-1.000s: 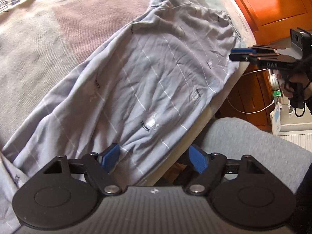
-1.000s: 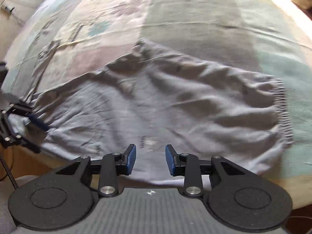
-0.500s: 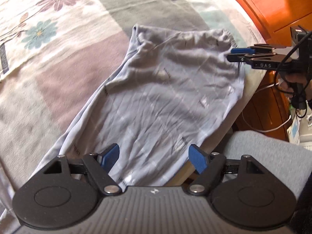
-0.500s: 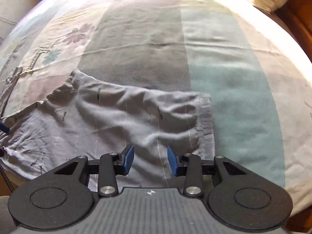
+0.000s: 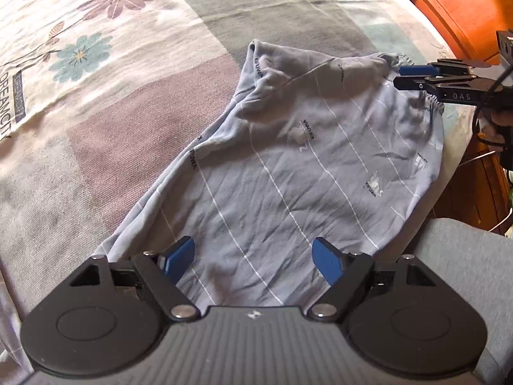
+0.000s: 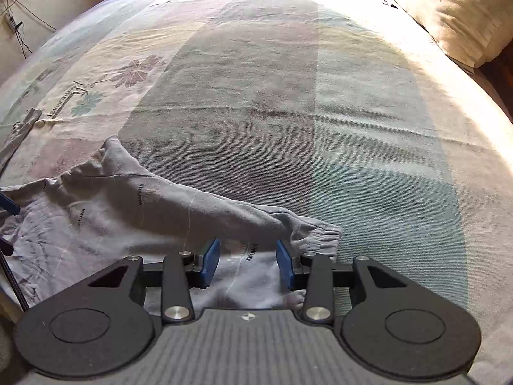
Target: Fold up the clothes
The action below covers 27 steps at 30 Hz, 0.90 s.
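Observation:
A grey-blue garment (image 5: 288, 166) with thin white lines and small logos lies crumpled along the bed's near edge. My left gripper (image 5: 253, 256) hovers open over one end, its blue pads wide apart above the cloth. At the gathered elastic band (image 6: 317, 234) of the other end, my right gripper (image 6: 248, 261) has its jaws opening. Cloth lies between its pads, and they do not press on it. The left wrist view shows the right gripper (image 5: 407, 77) from the side at that band (image 5: 429, 99). A raised fold (image 6: 192, 211) runs just beyond the right fingers.
The bed has a patchwork sheet (image 5: 128, 112) with flower prints. A pillow (image 6: 455, 9) lies at the far right corner. Orange wooden furniture (image 5: 465, 6) stands beside the bed. A person's grey-clad leg (image 5: 461, 250) is at the bed's edge. Another grey cloth (image 6: 22, 128) lies far left.
My right gripper has travelled right along the garment to its elastic end, and its jaws have widened. The left gripper has tipped up, so more of the sheet beyond the garment shows.

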### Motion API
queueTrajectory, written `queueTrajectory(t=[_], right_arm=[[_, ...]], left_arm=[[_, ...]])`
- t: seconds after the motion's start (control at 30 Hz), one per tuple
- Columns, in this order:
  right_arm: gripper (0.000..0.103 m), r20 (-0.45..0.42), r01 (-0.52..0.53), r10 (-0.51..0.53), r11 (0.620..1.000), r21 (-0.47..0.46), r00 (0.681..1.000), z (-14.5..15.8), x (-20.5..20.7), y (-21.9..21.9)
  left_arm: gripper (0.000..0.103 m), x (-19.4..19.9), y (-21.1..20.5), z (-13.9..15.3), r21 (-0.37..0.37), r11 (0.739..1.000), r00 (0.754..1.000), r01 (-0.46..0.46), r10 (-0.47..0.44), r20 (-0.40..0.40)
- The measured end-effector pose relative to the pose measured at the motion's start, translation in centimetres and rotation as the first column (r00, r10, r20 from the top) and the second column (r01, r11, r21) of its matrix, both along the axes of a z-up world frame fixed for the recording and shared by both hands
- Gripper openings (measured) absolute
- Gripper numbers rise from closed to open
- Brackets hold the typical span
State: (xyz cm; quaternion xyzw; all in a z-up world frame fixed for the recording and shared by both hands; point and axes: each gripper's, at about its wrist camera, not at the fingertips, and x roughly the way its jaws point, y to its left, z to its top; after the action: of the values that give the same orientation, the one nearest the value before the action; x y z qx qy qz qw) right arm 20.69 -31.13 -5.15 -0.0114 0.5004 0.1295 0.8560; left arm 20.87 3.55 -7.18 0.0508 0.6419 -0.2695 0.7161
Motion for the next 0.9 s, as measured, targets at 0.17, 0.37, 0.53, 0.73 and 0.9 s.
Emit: queueTrajectory(t=[0.17,0.37,0.53,0.73,0.9], right_arm=[[0.049,-0.005,-0.028,0.028,0.998,-0.06,1.0,-2.0,-1.6,3.3],[0.054,0.063,-0.016,0.025,0.989,-0.144,0.998,-3.2,-3.0,5.1],[0.06,0.079,-0.012,0.027,0.982,-0.188,0.996,-3.1,-3.1,5.5],[0.07,0.121,0.027,-0.001,0.978,-0.208,0.993,-3.5,-3.6,5.5],[0.077,0.24,0.072,-0.016,0.972,-0.225,0.971,-4.2,-5.4,5.6]], left_arm=[[0.081,-0.4,1.8,-1.3,-0.044,0.997,0.998,-0.056,0.057,0.002],[0.083,-0.4,3.7,-1.5,-0.153,0.979,0.991,-0.134,0.133,-0.016],[0.084,-0.8,3.7,-1.6,-0.16,0.976,0.988,-0.148,0.152,0.018],[0.086,-2.8,2.4,-1.5,-0.093,0.99,0.983,-0.109,0.121,0.137],[0.096,-5.2,0.8,-2.0,-0.066,0.994,0.952,-0.09,0.105,0.286]])
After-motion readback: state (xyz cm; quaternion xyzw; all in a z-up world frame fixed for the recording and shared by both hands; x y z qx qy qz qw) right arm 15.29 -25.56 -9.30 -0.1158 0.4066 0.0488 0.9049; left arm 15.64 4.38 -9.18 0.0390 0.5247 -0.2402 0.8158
